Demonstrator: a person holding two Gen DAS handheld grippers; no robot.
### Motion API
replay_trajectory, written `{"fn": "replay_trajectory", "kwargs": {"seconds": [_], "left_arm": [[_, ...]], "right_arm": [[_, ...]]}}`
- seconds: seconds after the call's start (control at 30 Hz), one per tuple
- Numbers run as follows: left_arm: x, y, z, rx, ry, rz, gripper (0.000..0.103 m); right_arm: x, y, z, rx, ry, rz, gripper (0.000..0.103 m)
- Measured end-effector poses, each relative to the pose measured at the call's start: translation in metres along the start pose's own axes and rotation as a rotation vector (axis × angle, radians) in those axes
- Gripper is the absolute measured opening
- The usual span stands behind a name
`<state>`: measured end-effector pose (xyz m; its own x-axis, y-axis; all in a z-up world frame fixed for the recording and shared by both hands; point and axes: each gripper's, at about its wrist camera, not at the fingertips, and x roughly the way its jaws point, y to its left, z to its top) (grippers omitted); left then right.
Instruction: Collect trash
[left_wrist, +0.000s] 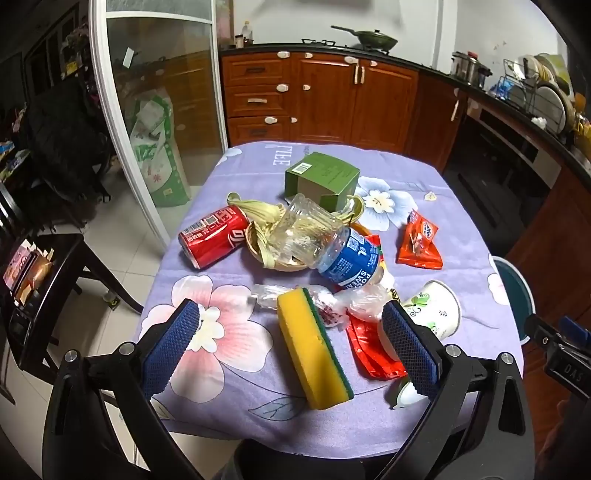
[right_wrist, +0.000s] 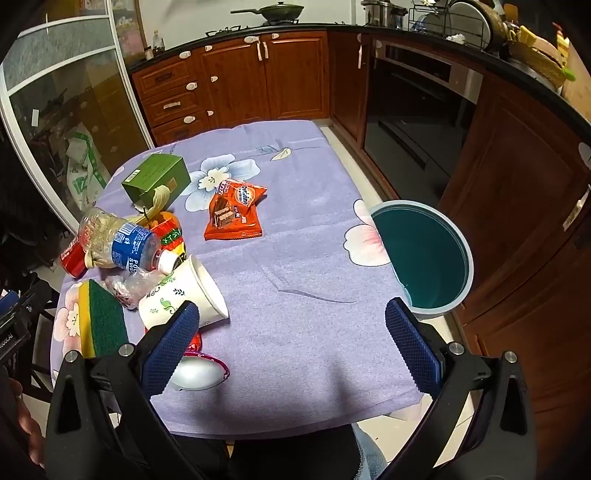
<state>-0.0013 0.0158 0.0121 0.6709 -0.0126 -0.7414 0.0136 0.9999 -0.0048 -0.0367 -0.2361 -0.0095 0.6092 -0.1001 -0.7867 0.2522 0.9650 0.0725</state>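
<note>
Trash pile sits left-centre on the table (right_wrist: 314, 229), bin (right_wrist: 424, 254) off its right edge. Left gripper (left_wrist: 291, 347) and right gripper (right_wrist: 291, 347) both gape wide, nothing held. Looks like step one, nothing collected. Sponge (left_wrist: 314, 347) lies nearest between the left jaws; next: drop, pinch it, carry right to bin.

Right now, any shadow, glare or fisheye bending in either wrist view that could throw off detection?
Left wrist view: strong barrel bend, the door frame bows, black corners, light even, sponge sharp. Right wrist view: same bend, a dark shadow on the tablecloth near the claw, soft glare on the silver wrapper.
</note>
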Motion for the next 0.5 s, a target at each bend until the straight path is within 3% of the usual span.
{"fn": "replay_trajectory", "kwargs": {"seconds": [0.5], "left_arm": [[-0.0006, -0.0062, -0.0001, 0.014, 0.007, -0.003, 0.099]], "right_arm": [[-0.0024, -0.0001, -0.0004, 0.004, -0.006, -0.002, 0.097]]}}
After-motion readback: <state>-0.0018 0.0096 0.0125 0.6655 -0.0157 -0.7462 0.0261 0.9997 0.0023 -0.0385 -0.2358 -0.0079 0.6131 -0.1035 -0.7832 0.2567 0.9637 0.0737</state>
